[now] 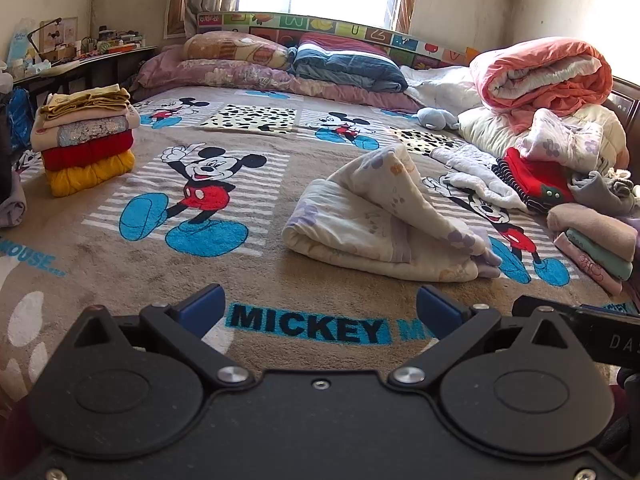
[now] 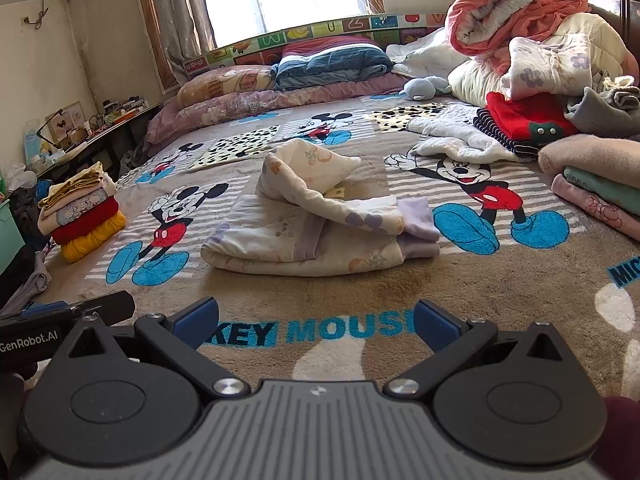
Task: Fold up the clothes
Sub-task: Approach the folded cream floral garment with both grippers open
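Observation:
A cream garment with purple flowers (image 1: pixel 380 224) lies partly folded on the Mickey Mouse bedspread (image 1: pixel 120 264), one flap standing up loosely. It also shows in the right wrist view (image 2: pixel 312 228), ahead of centre. My left gripper (image 1: pixel 320 308) is open and empty, held above the bedspread in front of the garment and apart from it. My right gripper (image 2: pixel 316 320) is open and empty too, just short of the garment's near edge. The right gripper's side shows at the left view's right edge (image 1: pixel 580 320).
A stack of folded clothes (image 1: pixel 86 140) stands at the left of the bed, also in the right wrist view (image 2: pixel 80 216). A second folded stack (image 2: pixel 596 180) and a heap of unfolded clothes (image 2: pixel 532 120) lie at the right. Pillows and quilts (image 1: pixel 304 64) line the headboard. A cluttered desk (image 1: pixel 60 60) stands left.

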The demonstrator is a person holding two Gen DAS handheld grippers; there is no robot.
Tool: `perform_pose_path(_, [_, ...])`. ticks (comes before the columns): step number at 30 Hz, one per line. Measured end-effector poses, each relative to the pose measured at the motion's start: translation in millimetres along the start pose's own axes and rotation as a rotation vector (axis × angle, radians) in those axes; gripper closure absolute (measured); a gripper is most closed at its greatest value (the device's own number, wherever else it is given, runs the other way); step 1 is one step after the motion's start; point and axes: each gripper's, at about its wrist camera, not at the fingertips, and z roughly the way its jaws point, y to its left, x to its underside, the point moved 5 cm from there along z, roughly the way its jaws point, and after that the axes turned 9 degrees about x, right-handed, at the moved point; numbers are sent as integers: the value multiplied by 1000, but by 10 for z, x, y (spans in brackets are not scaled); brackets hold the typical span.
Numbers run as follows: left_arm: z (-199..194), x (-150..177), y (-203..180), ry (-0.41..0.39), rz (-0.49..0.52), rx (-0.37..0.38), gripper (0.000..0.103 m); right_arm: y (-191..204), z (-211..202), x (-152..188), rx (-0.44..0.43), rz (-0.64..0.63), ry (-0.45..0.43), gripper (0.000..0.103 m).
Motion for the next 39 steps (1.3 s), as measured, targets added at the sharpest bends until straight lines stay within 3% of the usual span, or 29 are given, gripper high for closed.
perform_pose_path(39, [76,46,-24,17,7,-8,0,-55,34,47,-8,15,7,0])
